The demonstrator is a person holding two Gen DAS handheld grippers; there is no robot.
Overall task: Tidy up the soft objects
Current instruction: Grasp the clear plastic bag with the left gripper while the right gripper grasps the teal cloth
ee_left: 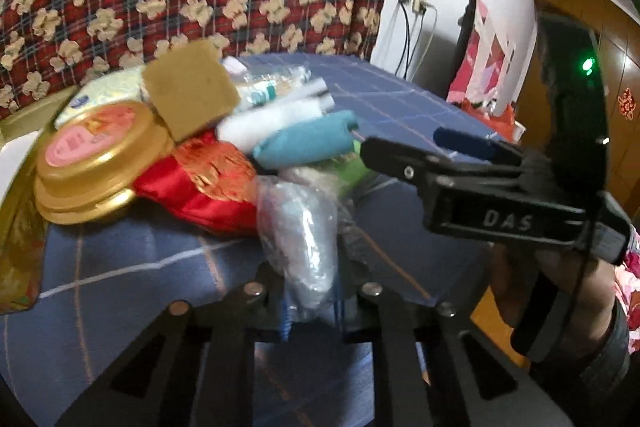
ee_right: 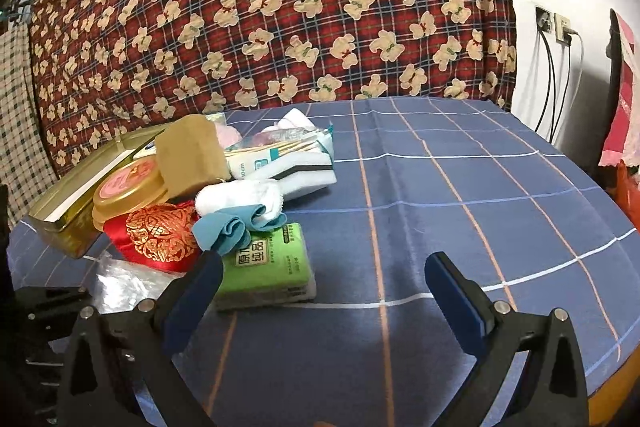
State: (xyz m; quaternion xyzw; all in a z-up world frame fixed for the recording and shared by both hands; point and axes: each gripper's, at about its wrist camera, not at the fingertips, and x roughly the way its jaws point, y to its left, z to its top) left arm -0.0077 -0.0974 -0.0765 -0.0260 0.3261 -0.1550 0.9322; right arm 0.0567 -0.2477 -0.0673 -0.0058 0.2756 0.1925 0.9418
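Left tool [ee_left: 310, 301]: bottom centre of the left wrist view; we see it clenched on a clear plastic bag [ee_left: 298, 227] with pale contents.
Right tool [ee_right: 324, 291]: lower centre of the right wrist view; released, blue pads wide apart over the blue checked surface [ee_right: 460, 187]; nothing between them.
Soft pile: left of centre; green tissue pack [ee_right: 266, 269], teal cloth [ee_right: 236, 227], red embroidered pouch [ee_right: 156, 237], white towel [ee_right: 240, 197], brown sponge [ee_right: 190, 155]; a gold tin [ee_right: 128, 191] touches the pouch.
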